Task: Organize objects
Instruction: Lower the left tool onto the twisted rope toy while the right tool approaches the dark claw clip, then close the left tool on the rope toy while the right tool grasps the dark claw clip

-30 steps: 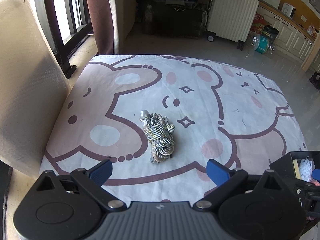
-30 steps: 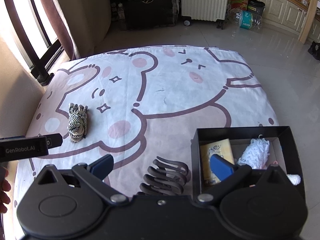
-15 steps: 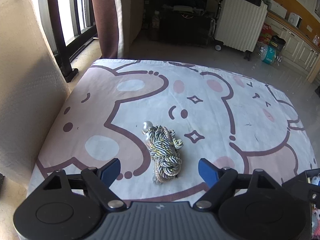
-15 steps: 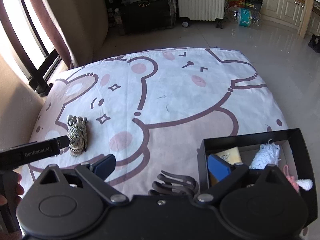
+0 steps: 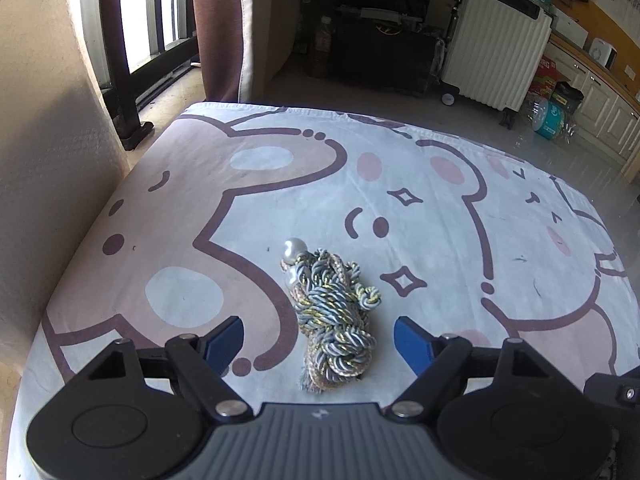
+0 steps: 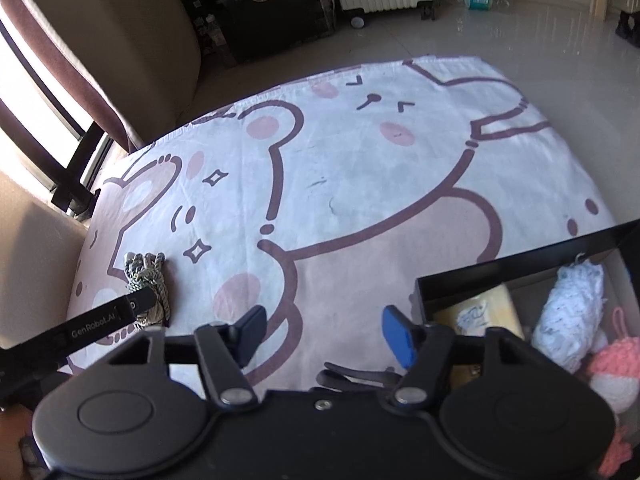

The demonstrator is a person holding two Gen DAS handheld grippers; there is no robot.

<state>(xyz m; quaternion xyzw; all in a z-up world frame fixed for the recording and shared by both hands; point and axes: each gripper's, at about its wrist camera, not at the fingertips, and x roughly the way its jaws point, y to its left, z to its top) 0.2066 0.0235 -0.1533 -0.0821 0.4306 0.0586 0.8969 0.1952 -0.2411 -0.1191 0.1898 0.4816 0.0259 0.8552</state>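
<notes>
A bundle of twisted grey-gold cord with a pearl bead (image 5: 332, 312) lies on the cartoon-print cloth (image 5: 440, 208). My left gripper (image 5: 318, 340) is open, its blue fingertips on either side of the near end of the cord, not touching it. The cord also shows in the right wrist view (image 6: 148, 284), partly behind the left gripper's body. My right gripper (image 6: 324, 330) is open and empty, above a dark hair claw clip (image 6: 356, 378). A black box (image 6: 520, 256) at the right holds a yellow packet (image 6: 476, 312), a white knit item (image 6: 568, 312) and a pink crochet piece (image 6: 612, 368).
A beige padded panel (image 5: 48, 160) stands along the left edge of the cloth. Beyond the far edge are a curtain (image 5: 220, 28), a dark cabinet (image 5: 376, 40), a white ribbed suitcase (image 5: 496, 48) and glossy tiled floor (image 6: 540, 40).
My left gripper has moved forward and down until its open fingers straddle the cord. My right gripper has tilted and shifted left, so the box sits further right in its view.
</notes>
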